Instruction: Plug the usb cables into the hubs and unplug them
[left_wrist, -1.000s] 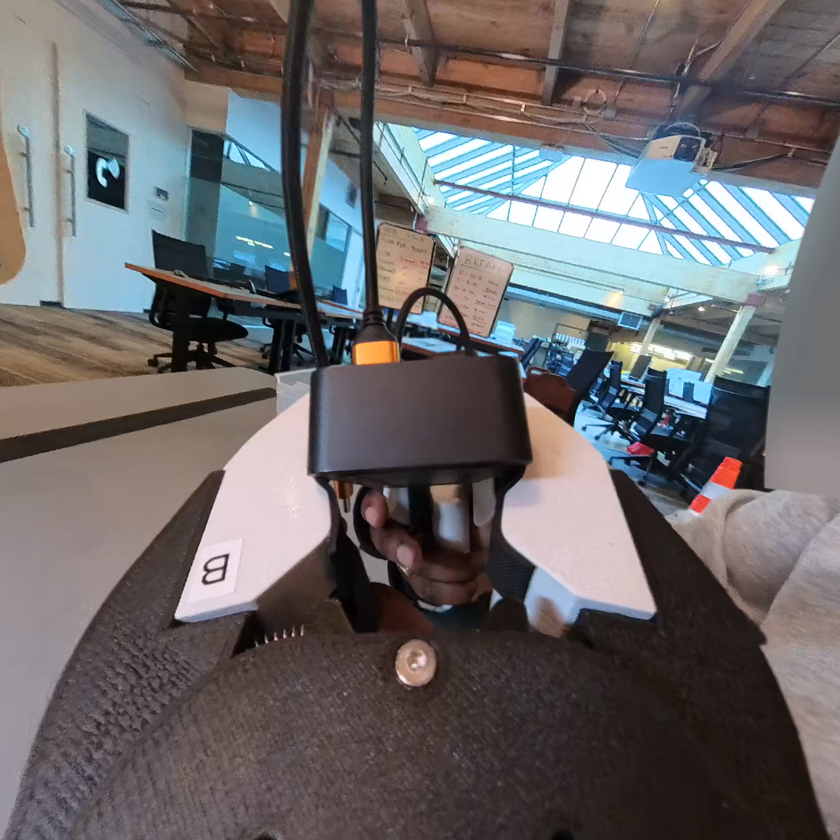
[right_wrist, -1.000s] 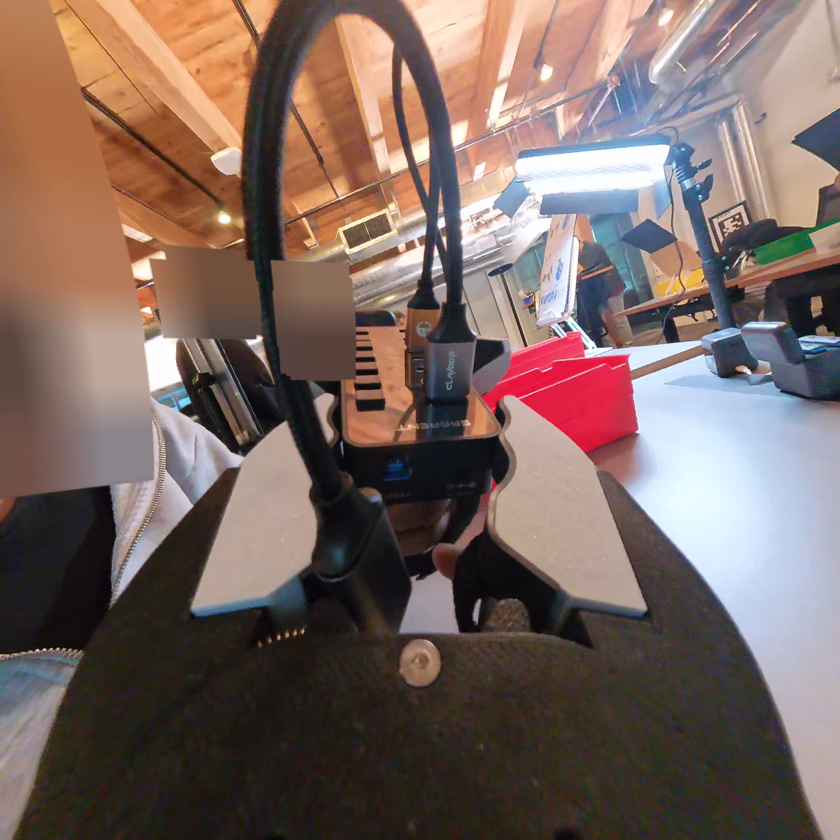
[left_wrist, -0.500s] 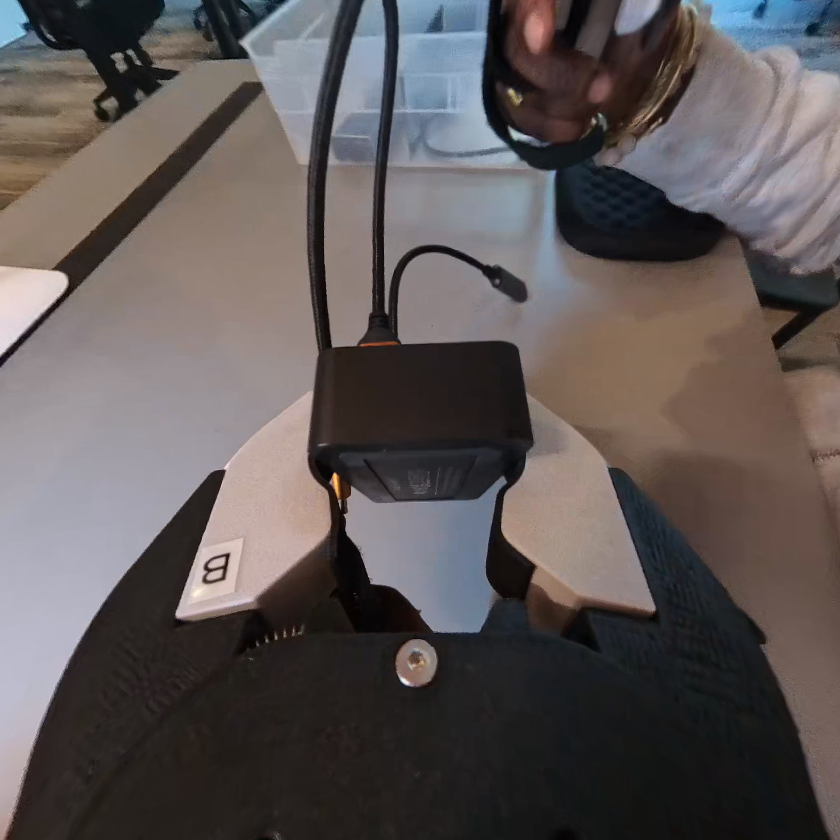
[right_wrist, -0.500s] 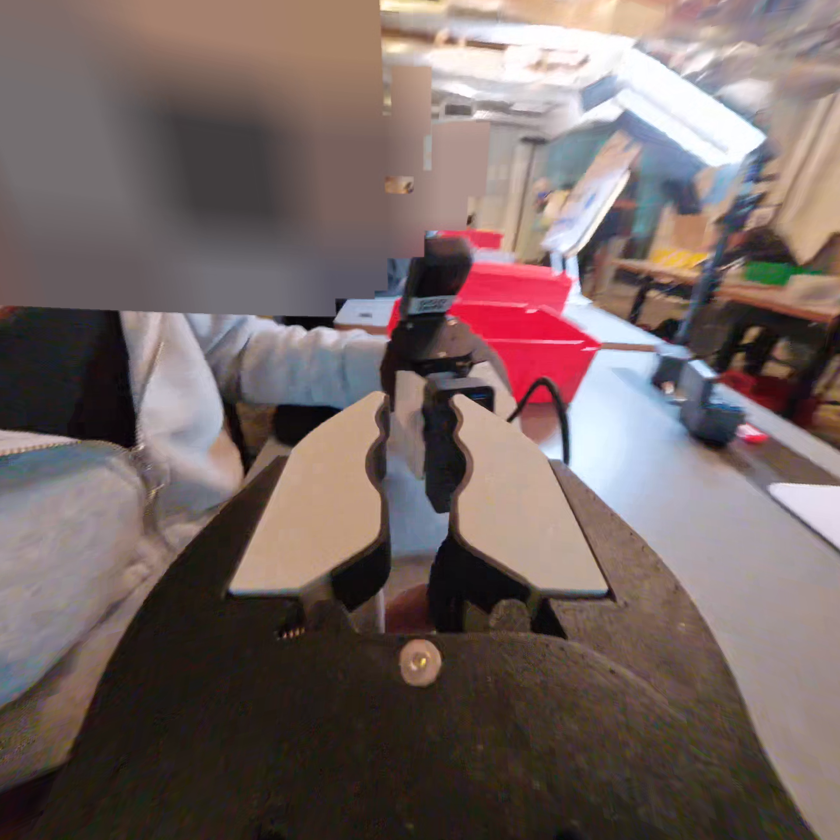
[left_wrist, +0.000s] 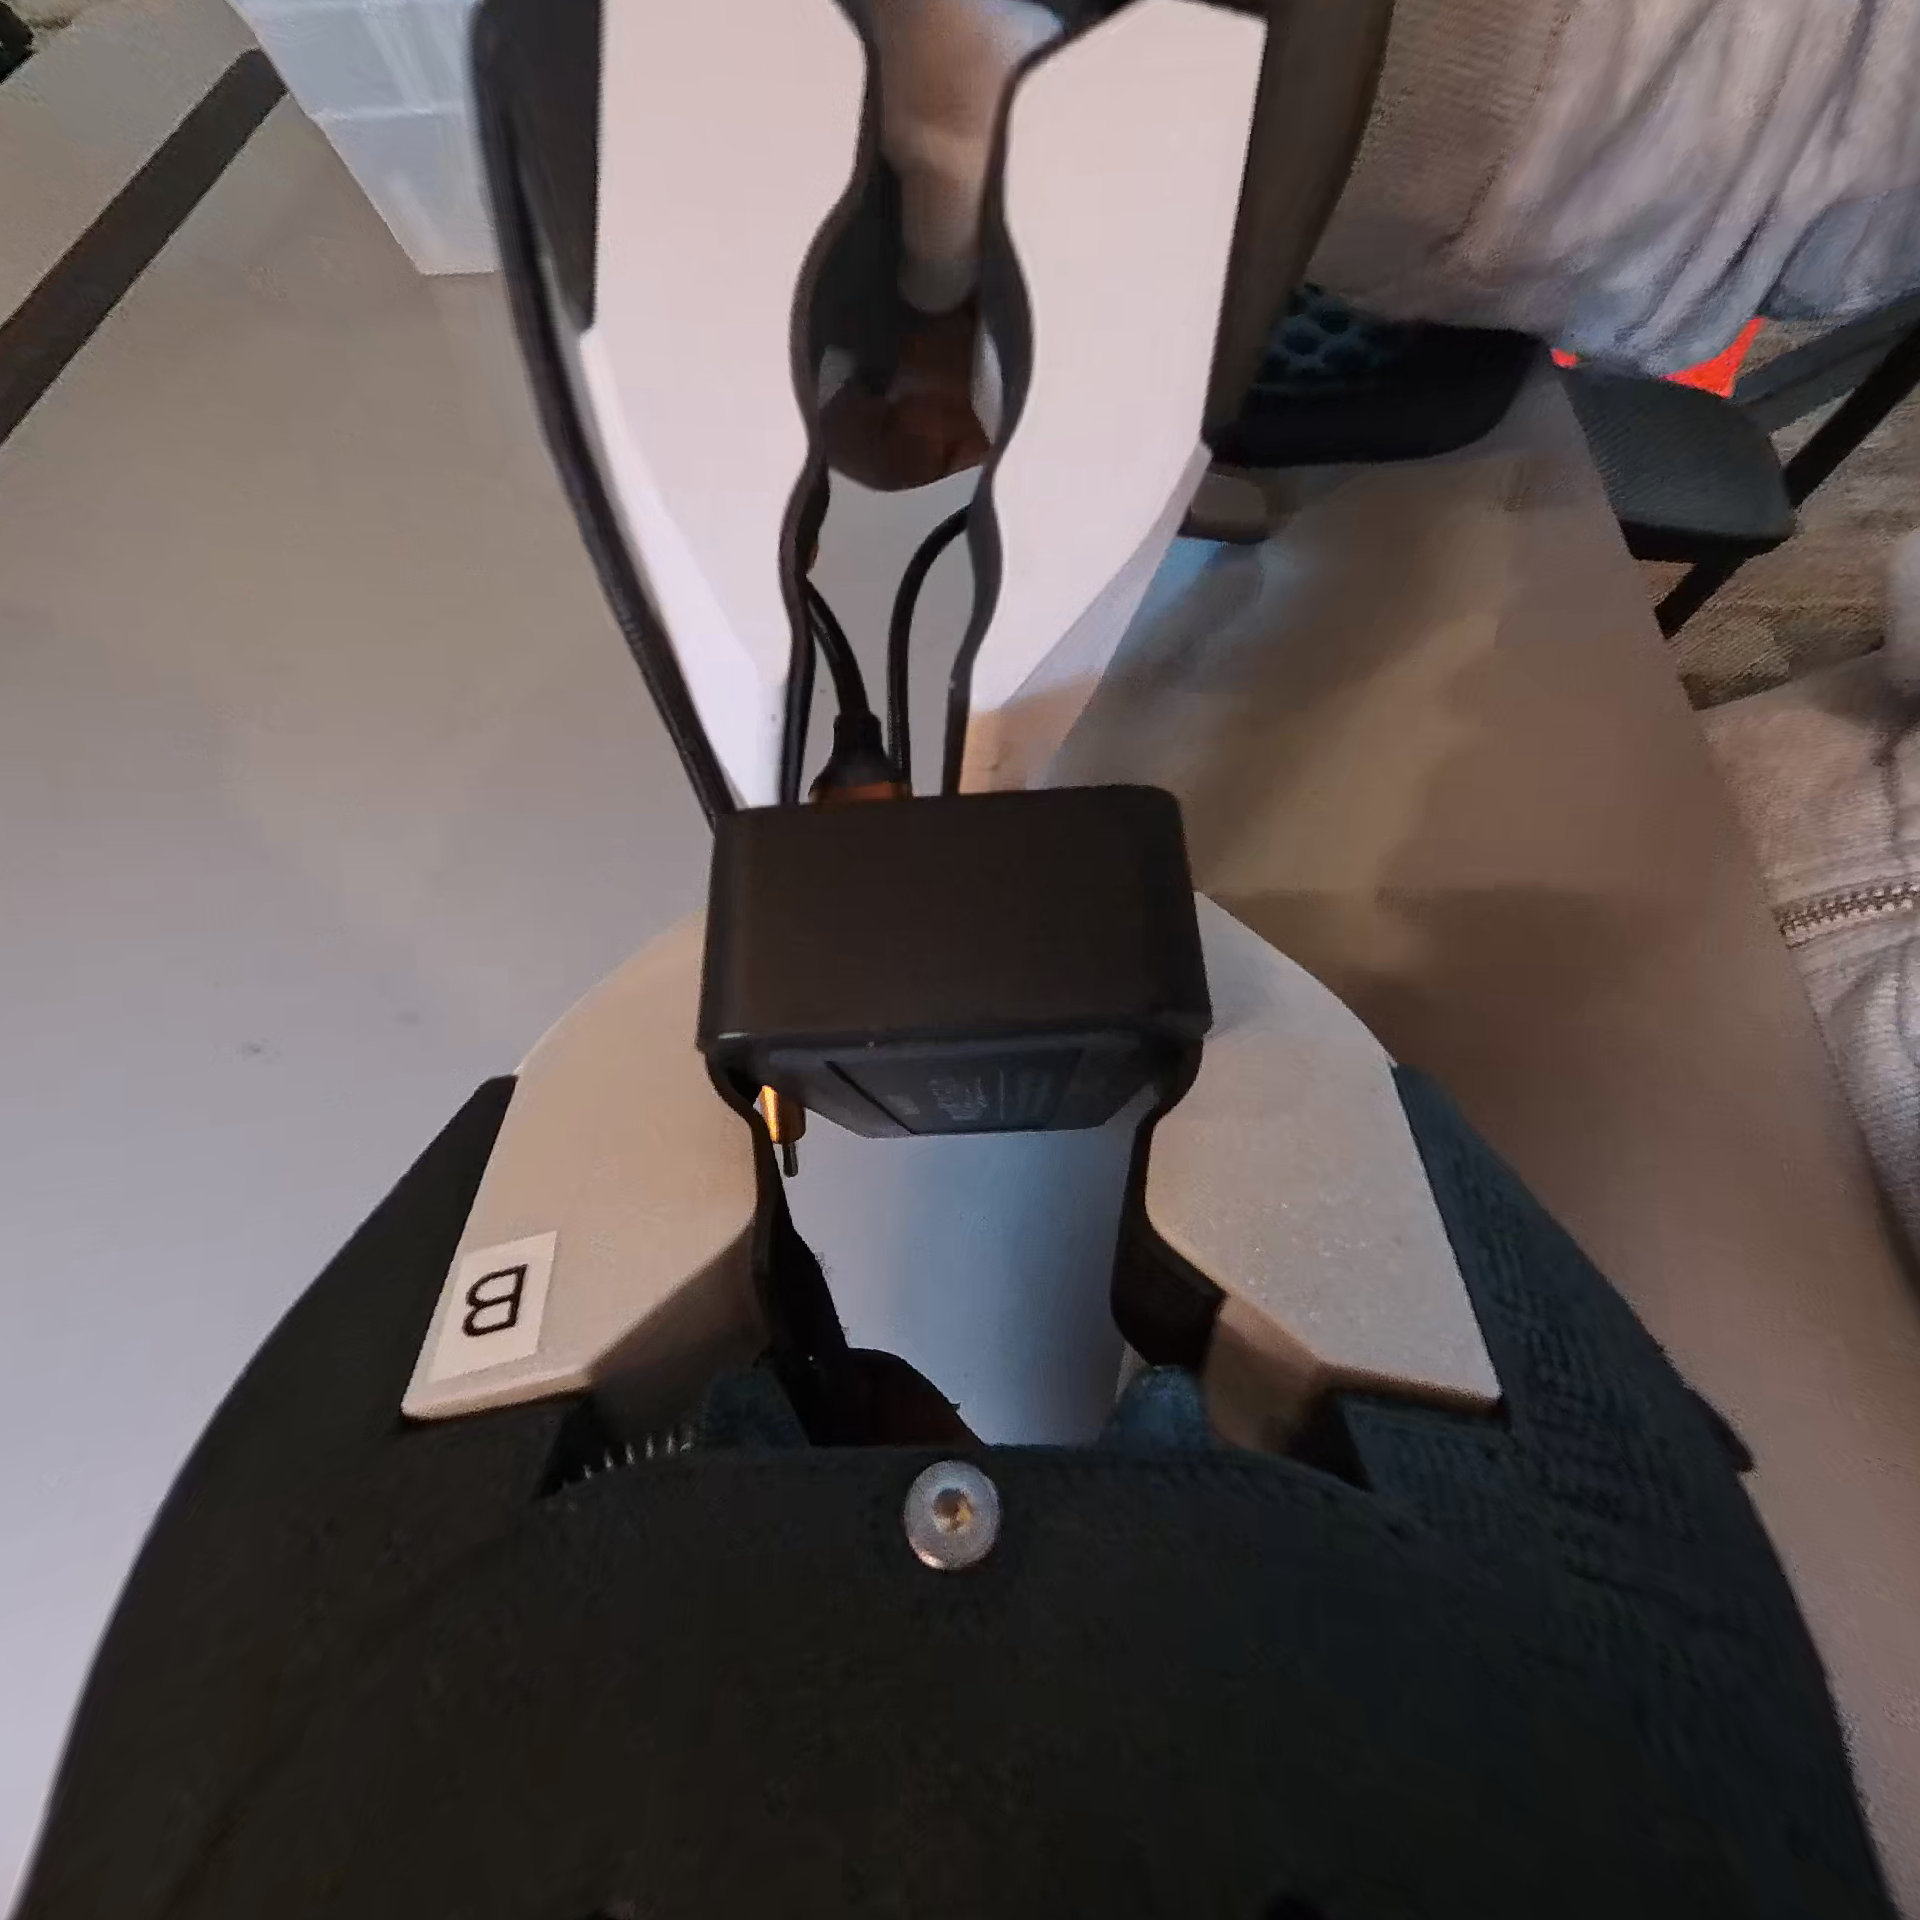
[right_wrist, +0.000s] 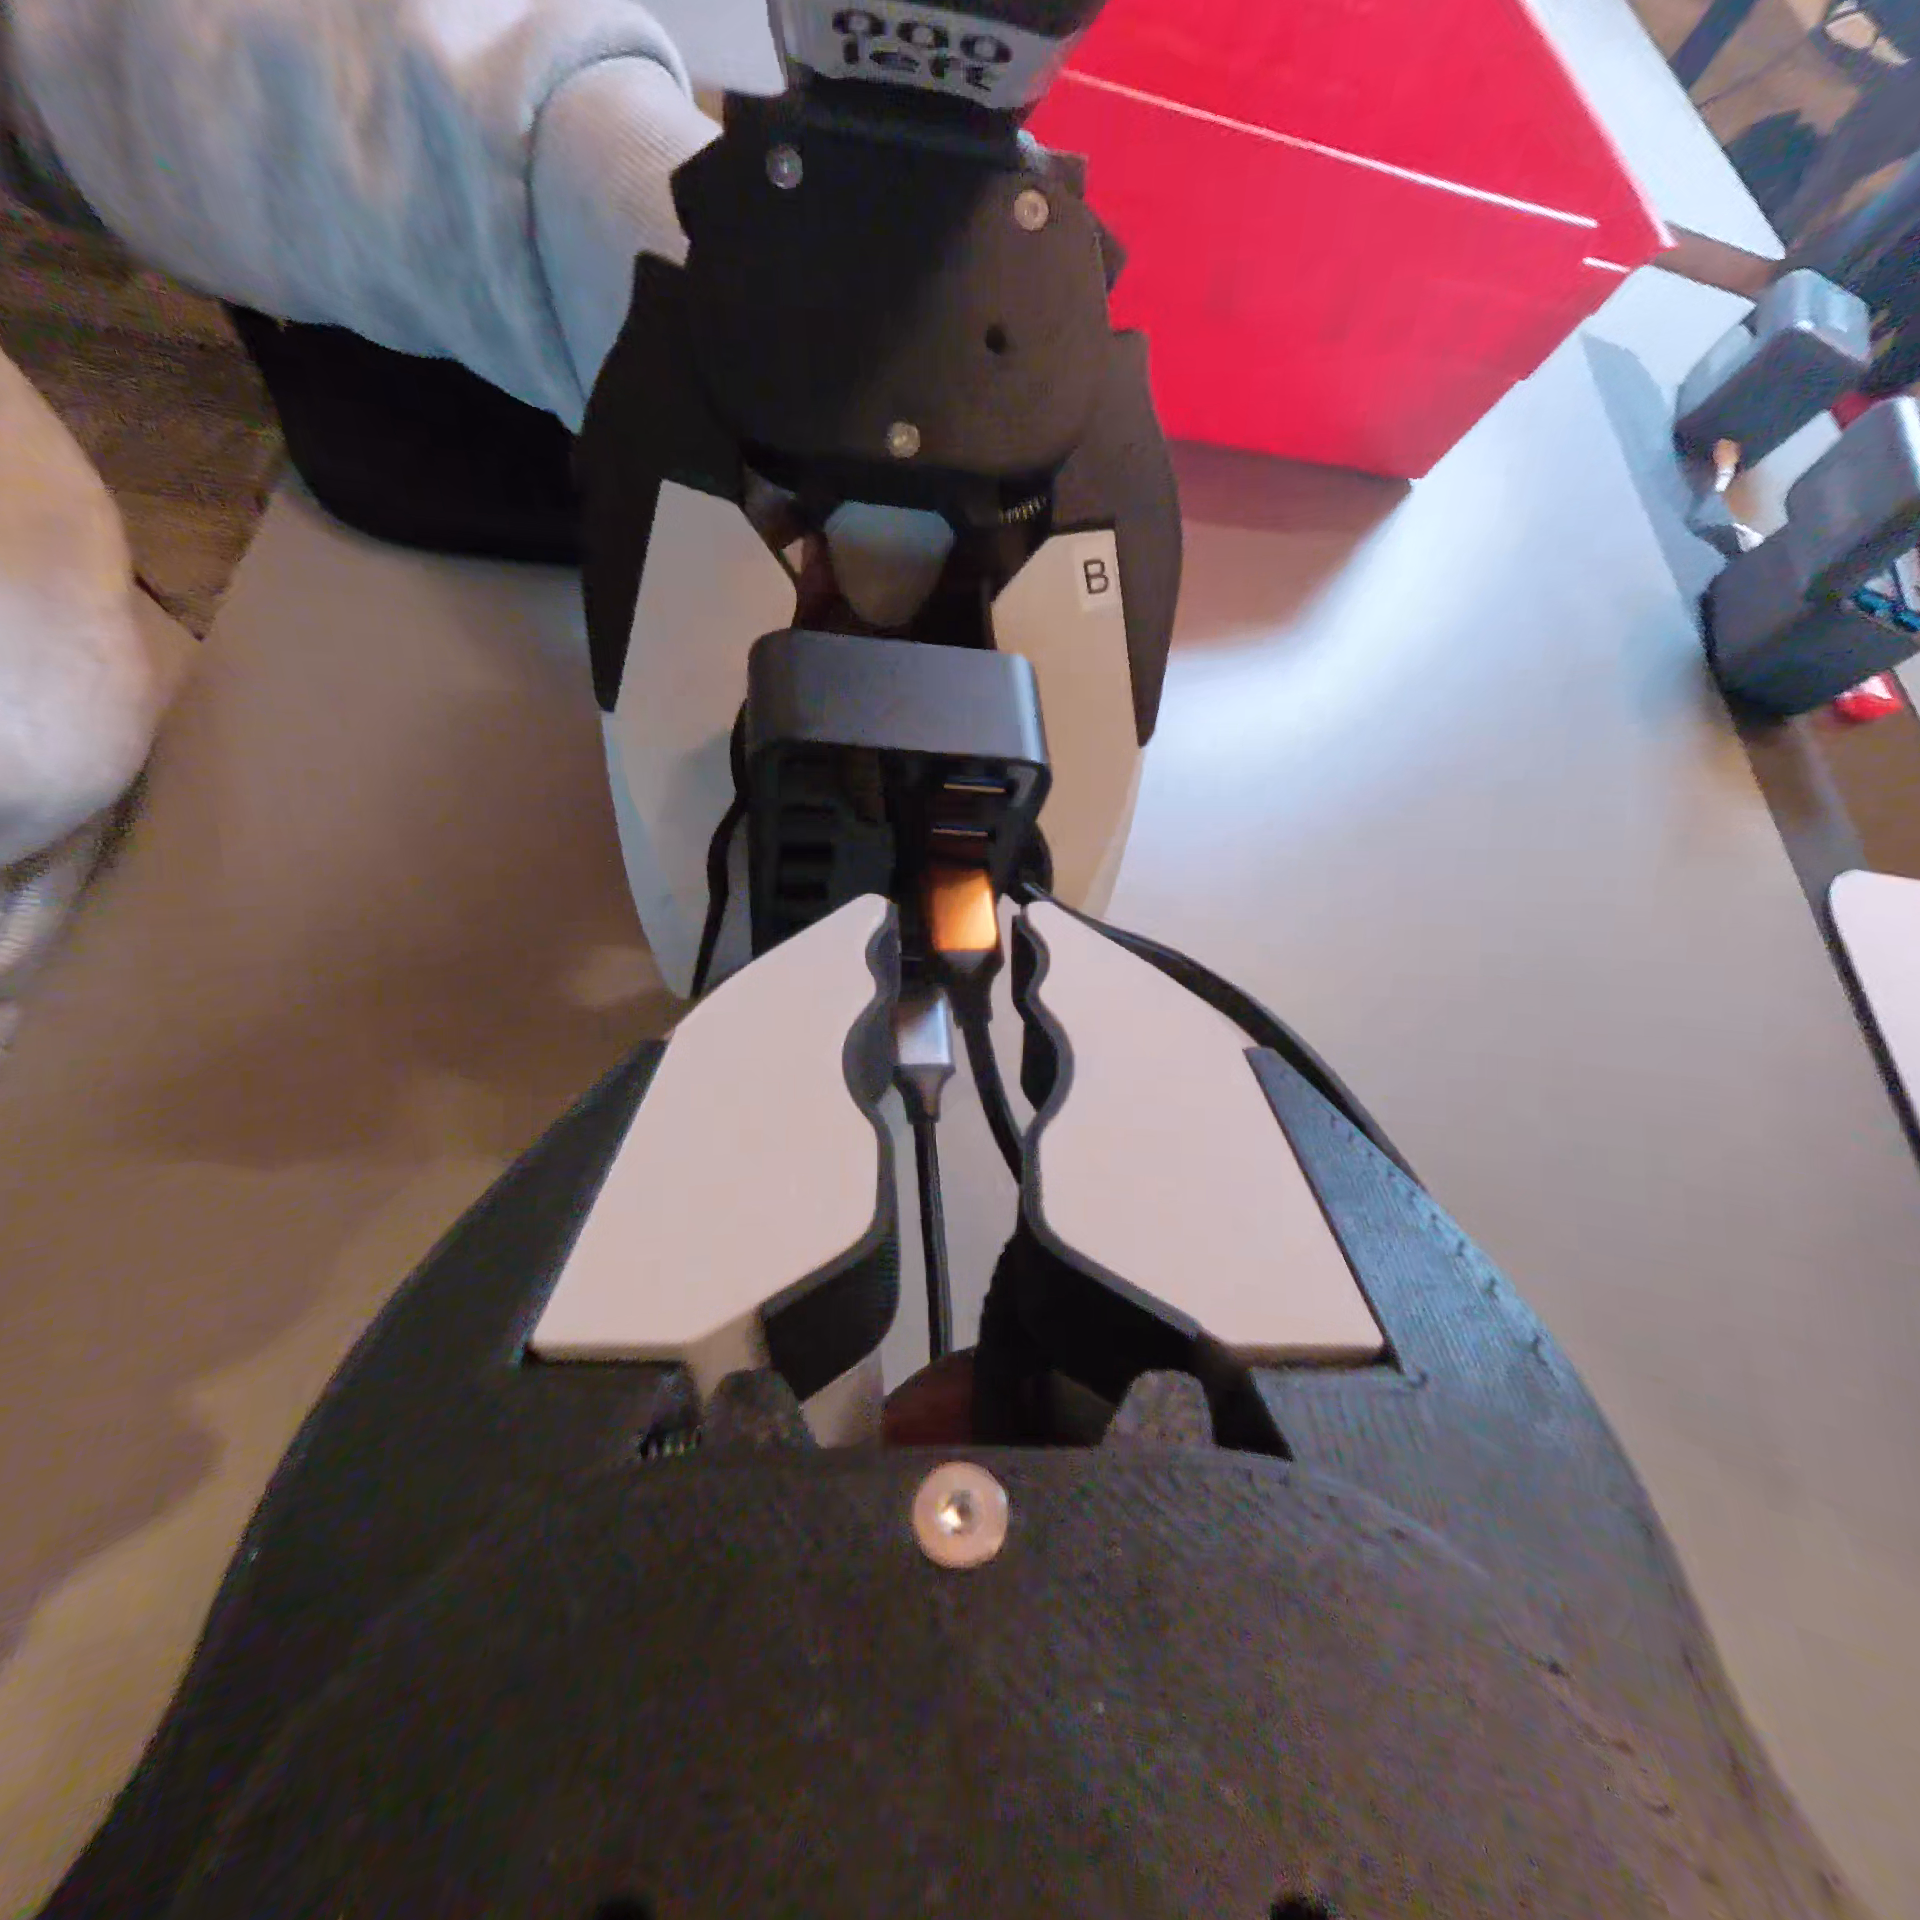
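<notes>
Two grippers are met nose to nose above a pale grey table (left_wrist: 260, 831). By the left gripper (left_wrist: 951, 997) a black USB hub (left_wrist: 951, 914) is clamped by its sides, fingers closed against it, held off the tabletop. An orange-collared plug (right_wrist: 958, 914) is seated in the hub's port face, and a grey-shelled plug (right_wrist: 921, 1029) is seen just beneath it; whether that one is seated cannot be made out. The right gripper (right_wrist: 951, 935) is brought up to these plugs with its jaws narrowly parted on either side of them, and no firm contact is shown, so whether anything is pinched cannot be told. Black cables (right_wrist: 935, 1226) are trailed back between its fingers. A red bin (right_wrist: 1330, 260) is seen at the far right of the table, dark grey boxes (right_wrist: 1808, 540) at the right edge, a clear plastic bin (left_wrist: 384, 114) at the far left. A grey sleeve (right_wrist: 343, 177) is cut off at the top. The far edges are smeared with blur, and the hub's underside label is too small to make out.
</notes>
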